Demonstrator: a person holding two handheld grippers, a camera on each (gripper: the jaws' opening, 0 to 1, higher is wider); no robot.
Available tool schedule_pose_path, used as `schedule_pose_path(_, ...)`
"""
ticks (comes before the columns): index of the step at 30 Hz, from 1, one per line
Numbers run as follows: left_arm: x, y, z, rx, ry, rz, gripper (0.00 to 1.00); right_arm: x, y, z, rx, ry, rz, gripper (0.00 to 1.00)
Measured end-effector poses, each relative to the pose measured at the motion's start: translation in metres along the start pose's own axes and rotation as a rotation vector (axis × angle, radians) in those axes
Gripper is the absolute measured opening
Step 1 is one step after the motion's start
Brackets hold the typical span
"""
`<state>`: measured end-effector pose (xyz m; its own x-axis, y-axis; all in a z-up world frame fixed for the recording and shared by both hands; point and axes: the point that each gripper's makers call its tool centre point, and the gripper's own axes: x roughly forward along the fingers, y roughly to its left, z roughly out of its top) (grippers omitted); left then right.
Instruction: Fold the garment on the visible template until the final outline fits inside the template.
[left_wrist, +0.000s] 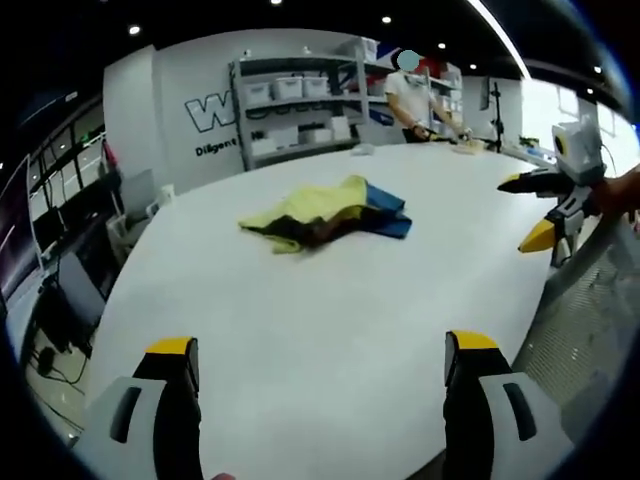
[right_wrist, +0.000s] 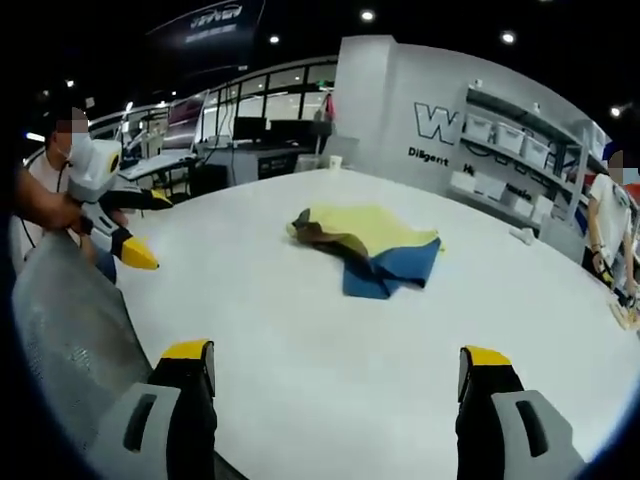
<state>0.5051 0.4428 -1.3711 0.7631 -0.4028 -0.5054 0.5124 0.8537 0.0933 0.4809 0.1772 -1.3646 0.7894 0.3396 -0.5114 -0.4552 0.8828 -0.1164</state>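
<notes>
Crumpled yellow-and-blue garment (left_wrist: 325, 213) on white table (left_wrist: 330, 320), left gripper (left_wrist: 320, 362) and right gripper (right_wrist: 337, 372) well short of garment, jaws apart, empty.

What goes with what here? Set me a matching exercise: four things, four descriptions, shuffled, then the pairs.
1. garment
2. table
3. left gripper
4. shelving unit

a. white, broad top
b. against the back wall, holding bins
c. crumpled, yellow and blue
d. jaws wide apart, yellow tips

Pairs: 1-c, 2-a, 3-d, 4-b
</notes>
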Motion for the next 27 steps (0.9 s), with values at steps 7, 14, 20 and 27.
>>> schedule_pose_path(7,0.001,-0.005,0.001,0.004,-0.001,-0.016,0.99,-0.002,-0.006,0.002,-0.009,-0.010,-0.024,0.99)
schedule_pose_path(14,0.001,-0.006,0.001,0.008,0.000,-0.018,0.99,-0.003,-0.007,0.004,-0.001,-0.024,-0.026,0.99)
schedule_pose_path(20,-0.001,-0.001,0.003,-0.001,-0.008,0.003,0.99,-0.004,-0.002,0.010,-0.005,-0.051,0.001,0.99)
schedule_pose_path(27,-0.002,0.002,0.004,0.008,-0.013,0.018,0.99,-0.004,0.007,0.012,-0.003,-0.059,0.040,0.99)
